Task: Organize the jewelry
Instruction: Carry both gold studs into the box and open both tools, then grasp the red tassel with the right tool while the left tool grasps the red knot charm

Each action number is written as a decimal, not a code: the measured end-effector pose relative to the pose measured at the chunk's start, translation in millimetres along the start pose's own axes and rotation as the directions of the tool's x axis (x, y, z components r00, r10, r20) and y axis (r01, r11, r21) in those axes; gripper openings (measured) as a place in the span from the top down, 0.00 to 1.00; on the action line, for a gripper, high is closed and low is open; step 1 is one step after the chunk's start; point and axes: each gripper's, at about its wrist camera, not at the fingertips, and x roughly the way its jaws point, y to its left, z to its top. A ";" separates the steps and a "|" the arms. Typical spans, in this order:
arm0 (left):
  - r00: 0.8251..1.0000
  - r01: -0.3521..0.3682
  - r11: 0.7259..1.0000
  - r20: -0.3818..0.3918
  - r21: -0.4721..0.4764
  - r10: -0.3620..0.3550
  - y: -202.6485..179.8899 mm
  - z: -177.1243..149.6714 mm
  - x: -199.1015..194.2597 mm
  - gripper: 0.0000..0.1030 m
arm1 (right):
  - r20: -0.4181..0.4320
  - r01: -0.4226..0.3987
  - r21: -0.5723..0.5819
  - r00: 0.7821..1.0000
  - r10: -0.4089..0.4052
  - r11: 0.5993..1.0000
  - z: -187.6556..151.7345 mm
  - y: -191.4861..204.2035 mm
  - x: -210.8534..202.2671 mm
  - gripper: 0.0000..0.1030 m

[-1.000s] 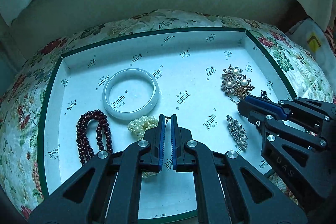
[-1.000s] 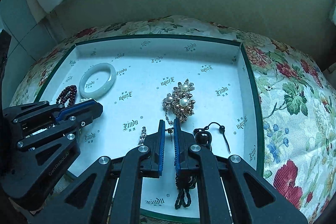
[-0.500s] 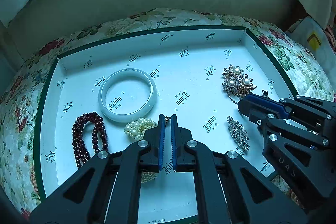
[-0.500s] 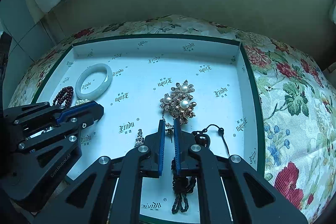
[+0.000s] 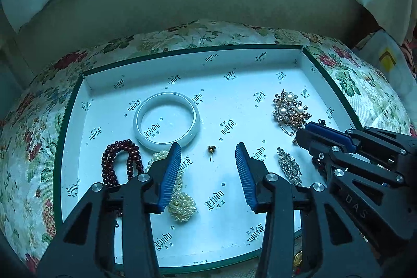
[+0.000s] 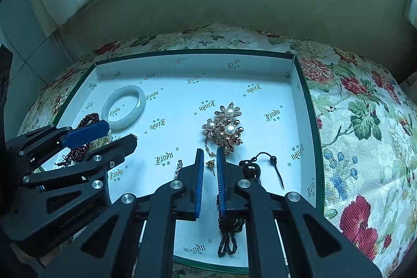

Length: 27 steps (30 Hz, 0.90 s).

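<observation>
**Gold stud earring set down in the box lid**

A small gold earring (image 5: 210, 150) is seen on the white printed box lid (image 5: 234, 61), right of the white bangle (image 5: 166, 116). The left tool (image 5: 208, 155), just opened, stands apart around it; the right tool (image 6: 208, 160) is closed. The lid rests on floral fabric (image 6: 365, 121).

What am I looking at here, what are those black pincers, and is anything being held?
No robot: a person holds a two-fingered claw in each hand, each carrying a camera. One picture looks along the left claw, the other along the right claw. Below lies a white tray with a pale bangle, red beads, pearl bunch, pearl brooch and sparkly clip. The left claw has just been opening; a gold stud lies loose on the tray between its fingers. The right claw seems to pinch a second stud.
</observation>
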 end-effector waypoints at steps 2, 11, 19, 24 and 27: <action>1.000 0.000 1.000 0.012 -0.003 0.000 1.6 0.9 -5.4 0.52 | 0.005 -0.004 -0.001 1.000 0.004 1.000 0.2 0.4 -2.3 0.90; 0.999 0.003 1.000 0.044 -0.021 -0.003 7.7 0.5 -29.8 0.40 | 0.053 0.004 0.011 0.999 -0.005 1.000 -0.3 2.9 -19.4 0.51; 0.998 0.005 1.000 0.058 -0.028 -0.003 14.7 -15.0 -53.8 0.40 | 0.084 0.000 0.016 0.996 -0.001 1.000 -6.3 2.3 -41.7 0.51; 0.998 -0.004 1.000 0.059 -0.015 0.004 16.6 -29.0 -68.5 0.40 | 0.101 0.003 0.019 0.995 -0.005 1.000 -15.8 1.0 -61.1 0.51; 0.998 0.000 1.000 0.058 -0.013 0.001 17.1 -38.3 -75.4 0.40 | 0.102 0.003 0.021 0.995 -0.005 1.000 -24.1 2.2 -71.0 0.51</action>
